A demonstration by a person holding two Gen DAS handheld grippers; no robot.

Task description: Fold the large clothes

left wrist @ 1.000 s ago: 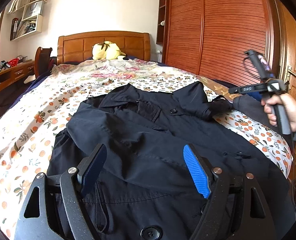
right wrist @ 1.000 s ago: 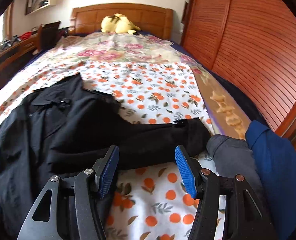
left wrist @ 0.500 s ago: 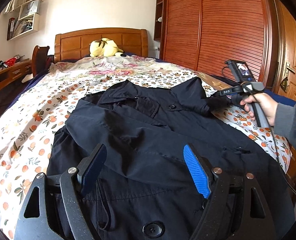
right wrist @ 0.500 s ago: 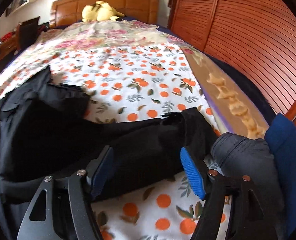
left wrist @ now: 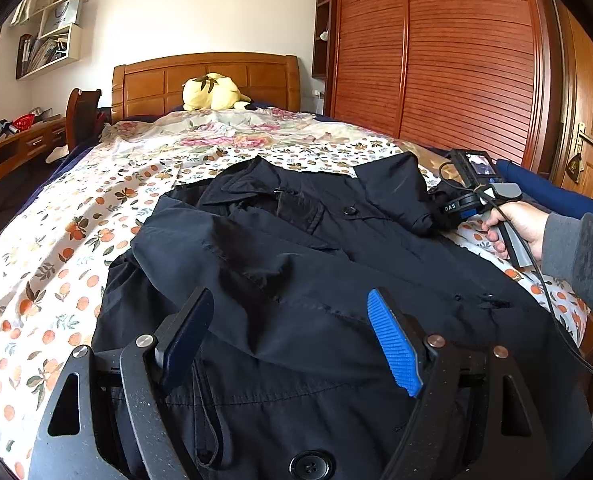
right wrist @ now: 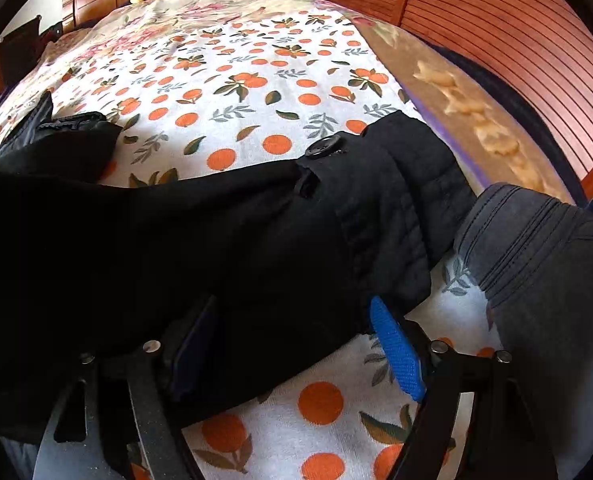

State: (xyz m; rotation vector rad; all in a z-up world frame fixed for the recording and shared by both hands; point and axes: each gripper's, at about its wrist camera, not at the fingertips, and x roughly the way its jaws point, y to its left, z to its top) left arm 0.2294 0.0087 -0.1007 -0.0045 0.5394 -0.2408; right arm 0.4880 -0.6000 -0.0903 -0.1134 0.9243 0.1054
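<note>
Black coat [left wrist: 296, 264] spread below left gripper [left wrist: 292, 340], fingers held wide, coat sleeve [right wrist: 336, 232] straddled by right gripper [right wrist: 296, 344], jaws closing, not yet pressed.

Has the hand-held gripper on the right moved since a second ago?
Yes. The right hand-held gripper came down and forward onto the black coat's sleeve, nearer the grey garment; its jaws are closing.

Both grippers have black, silver-screwed frames and ribbed blue pads [left wrist: 394, 346]. The person's right hand [left wrist: 520, 226] emerges from a grey sleeve [left wrist: 580, 256]. A black cable [left wrist: 552, 312] trails near it.
</note>
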